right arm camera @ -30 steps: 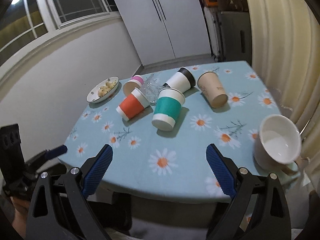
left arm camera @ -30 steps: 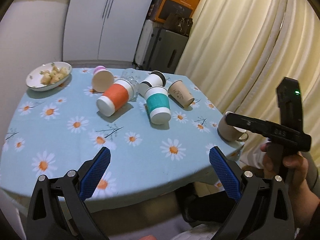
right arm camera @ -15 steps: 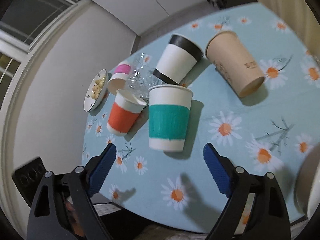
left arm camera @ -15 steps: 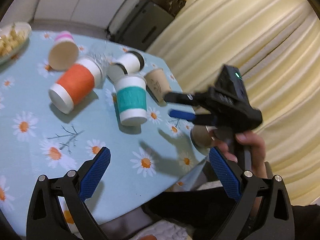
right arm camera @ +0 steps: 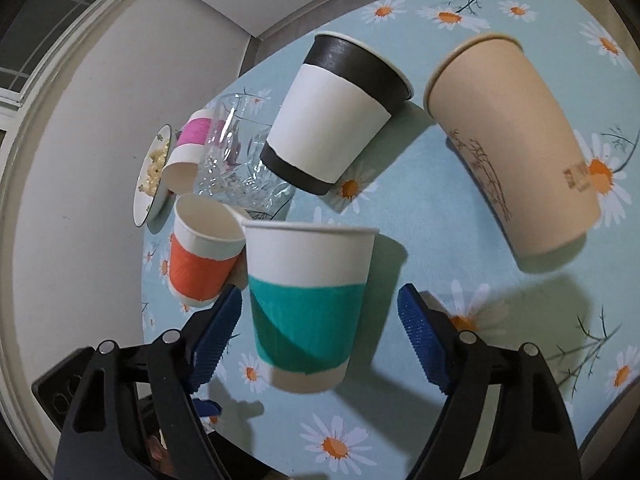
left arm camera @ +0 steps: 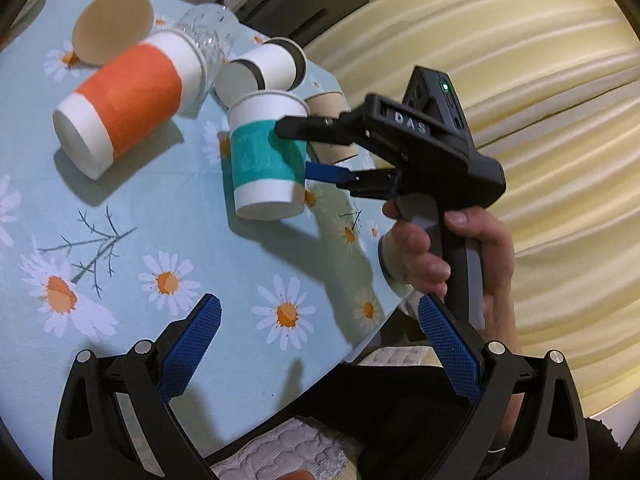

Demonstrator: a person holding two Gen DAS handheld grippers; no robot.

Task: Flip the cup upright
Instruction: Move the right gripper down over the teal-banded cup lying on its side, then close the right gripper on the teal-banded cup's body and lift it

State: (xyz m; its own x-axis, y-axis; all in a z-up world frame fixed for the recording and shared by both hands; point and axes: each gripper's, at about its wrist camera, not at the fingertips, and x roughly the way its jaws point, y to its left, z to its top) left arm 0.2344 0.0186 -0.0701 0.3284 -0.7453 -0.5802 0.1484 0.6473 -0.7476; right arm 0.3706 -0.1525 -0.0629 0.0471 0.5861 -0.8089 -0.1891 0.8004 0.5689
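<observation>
In the last second the right hand-held gripper [right arm camera: 320,328] has moved in from the near edge of the worktop [right arm camera: 500,312] to the teal-banded paper cup [right arm camera: 306,304], which lies on its side with its mouth pointing away. Its blue pads now sit either side of the teal band, jaws wide and not yet touching the cup. This looks like the approach finishing, with the squeeze and the upright turn yet to come.

The left hand-held gripper [left arm camera: 318,344] hangs back over the near edge, jaws spread and empty.

Beyond the right hand-held gripper lie more tipped cups: an orange-banded cup [right arm camera: 202,258] to the left, a black-and-white cup [right arm camera: 332,114] straight ahead, a tan cup [right arm camera: 516,148] to the right, a cut-glass tumbler [right arm camera: 236,160] and a pink-banded cup [right arm camera: 188,150] further back.

The worktop wears a pale blue cloth printed with daisies. Cream curtains [left arm camera: 540,100] hang to the right, and a white wall [right arm camera: 100,120] stands to the left.
</observation>
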